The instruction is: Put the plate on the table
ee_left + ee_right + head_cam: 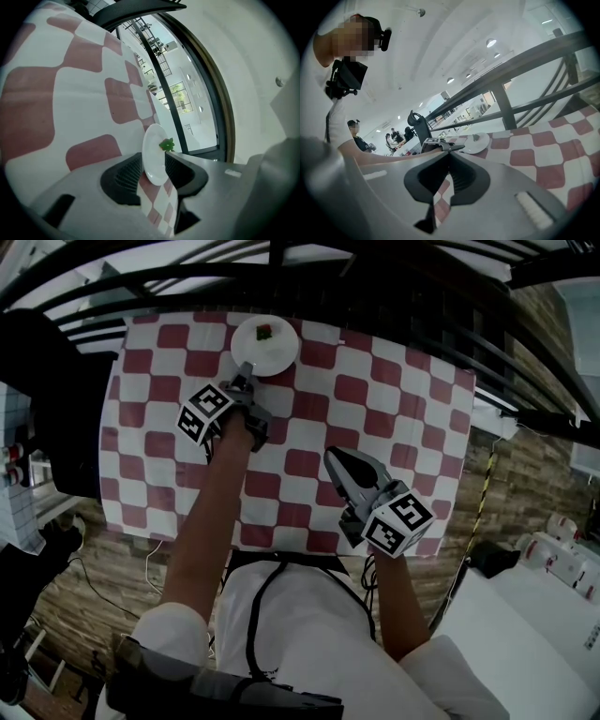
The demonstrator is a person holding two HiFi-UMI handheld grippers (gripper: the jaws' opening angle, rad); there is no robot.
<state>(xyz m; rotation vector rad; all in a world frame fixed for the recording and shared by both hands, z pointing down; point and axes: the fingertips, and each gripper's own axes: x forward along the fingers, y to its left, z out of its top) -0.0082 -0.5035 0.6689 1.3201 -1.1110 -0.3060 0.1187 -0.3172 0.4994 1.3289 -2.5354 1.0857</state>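
Left gripper view: plate (154, 149) sits between open left tool (153, 158).

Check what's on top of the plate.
One small green-and-red item sits on the white plate; the rest of its top looks bare. The left gripper, jaws open around the near rim, covers that edge.

We see a plate (265, 345) of smooth, glossy white ware. Under it lies a matt red-and-white tablecloth (309, 427), flat and unwrinkled, cloth or vinyl we cannot tell. Just beside the plate, the left gripper (247, 374) looks like matt grey plastic, with ribbed black pads (127, 176). Beyond the plate run dark metal railings (281, 277).
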